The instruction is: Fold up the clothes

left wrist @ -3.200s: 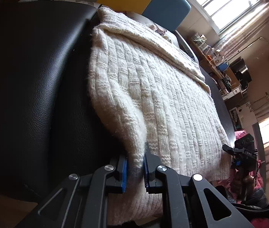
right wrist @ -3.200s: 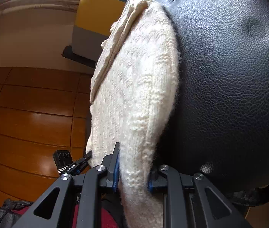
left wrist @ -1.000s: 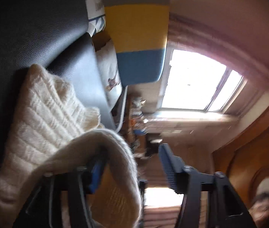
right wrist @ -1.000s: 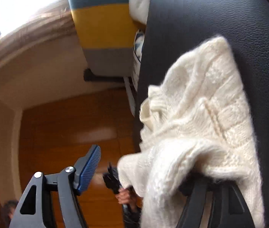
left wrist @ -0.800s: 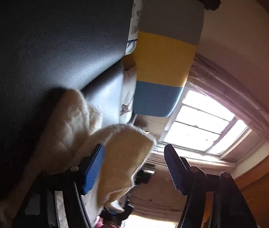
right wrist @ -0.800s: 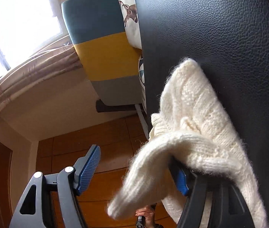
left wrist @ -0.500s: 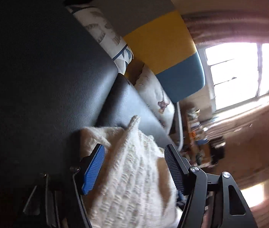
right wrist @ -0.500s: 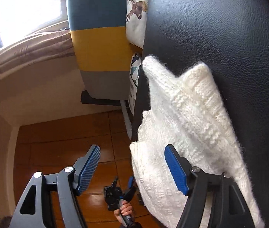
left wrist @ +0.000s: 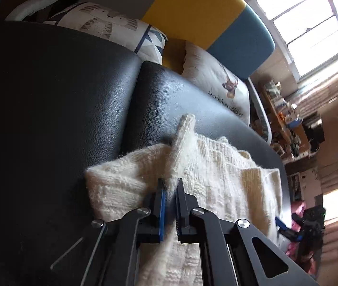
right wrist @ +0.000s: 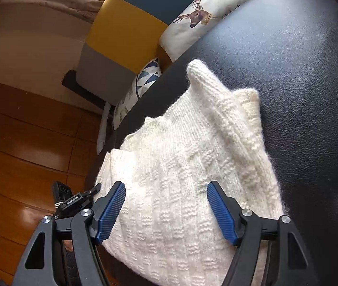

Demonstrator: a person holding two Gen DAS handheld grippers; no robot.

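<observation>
My left claw (left wrist: 169,191), spread a moment ago, now pinches the folded sweater (right wrist: 181,166); right claw (right wrist: 166,211) stays spread.

- A white pillow (left wrist: 219,88) with a deer print carried a line of dark lettering along its lower edge; it began with "H" but stayed too blurred to read.
- A small white label sat on the left gripper (right wrist: 72,201), too small to read.
</observation>
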